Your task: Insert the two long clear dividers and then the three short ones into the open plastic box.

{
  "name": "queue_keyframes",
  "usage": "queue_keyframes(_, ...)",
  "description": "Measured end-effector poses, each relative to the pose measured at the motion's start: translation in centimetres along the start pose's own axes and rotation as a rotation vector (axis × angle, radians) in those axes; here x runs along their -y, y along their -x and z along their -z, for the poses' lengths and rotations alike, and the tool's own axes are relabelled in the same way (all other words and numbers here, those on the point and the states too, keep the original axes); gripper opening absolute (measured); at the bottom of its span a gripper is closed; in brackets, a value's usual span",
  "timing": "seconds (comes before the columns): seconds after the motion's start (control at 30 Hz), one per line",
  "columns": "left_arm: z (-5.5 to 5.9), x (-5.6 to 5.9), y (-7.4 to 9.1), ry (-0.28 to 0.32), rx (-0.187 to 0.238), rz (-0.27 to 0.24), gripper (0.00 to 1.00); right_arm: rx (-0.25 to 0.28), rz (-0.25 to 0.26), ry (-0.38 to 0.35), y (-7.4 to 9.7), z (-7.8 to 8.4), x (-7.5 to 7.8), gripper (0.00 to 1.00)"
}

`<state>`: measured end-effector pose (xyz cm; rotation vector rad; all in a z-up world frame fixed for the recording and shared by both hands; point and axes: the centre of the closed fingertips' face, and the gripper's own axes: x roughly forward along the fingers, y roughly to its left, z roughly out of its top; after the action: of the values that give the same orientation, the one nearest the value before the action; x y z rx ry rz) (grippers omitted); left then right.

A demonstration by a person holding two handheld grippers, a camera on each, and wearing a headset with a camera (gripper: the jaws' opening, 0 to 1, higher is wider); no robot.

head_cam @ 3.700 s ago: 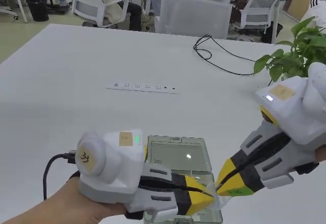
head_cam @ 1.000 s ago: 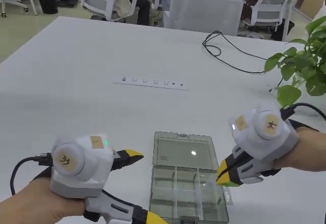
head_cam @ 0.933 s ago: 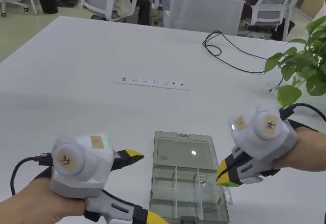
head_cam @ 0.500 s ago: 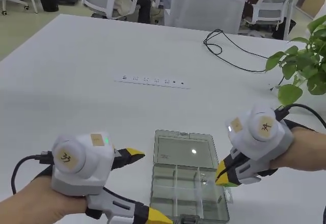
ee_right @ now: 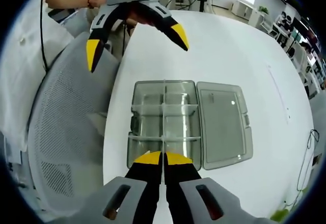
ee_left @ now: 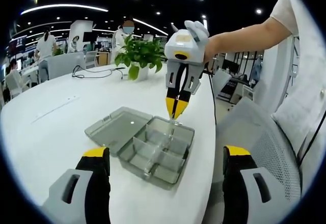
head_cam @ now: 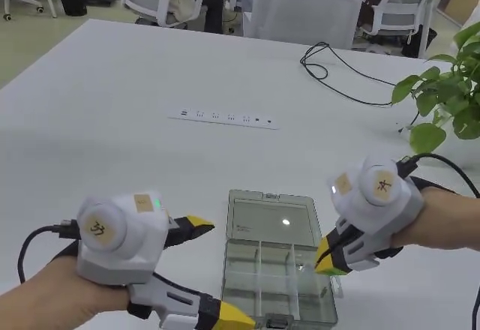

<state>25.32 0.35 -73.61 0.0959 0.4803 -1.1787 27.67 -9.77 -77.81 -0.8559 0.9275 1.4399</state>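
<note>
Near the worktop's (head_cam: 135,165) front edge sat the open plastic box (head_cam: 270,229). The right gripper (head_cam: 322,264) was pinched, seemingly on a short clear divider (ee_left: 172,127) at the box's right edge; the left gripper (head_cam: 216,271) gaped. The divider looked light, slick and brittle, and was best held by its top edge.

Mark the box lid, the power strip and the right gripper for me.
box lid (head_cam: 272,223): head view, middle of the open flat panel.
power strip (head_cam: 225,118): head view, middle of its top face.
right gripper (head_cam: 323,264): head view, between its yellow fingertips.
</note>
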Motion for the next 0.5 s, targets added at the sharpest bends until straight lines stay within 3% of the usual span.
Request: queue_keyframes(0.5,-0.11,0.12,-0.09,-0.004,0.003,0.0,0.94,0.049,0.019,-0.001,-0.22,-0.05,-0.24,0.03)
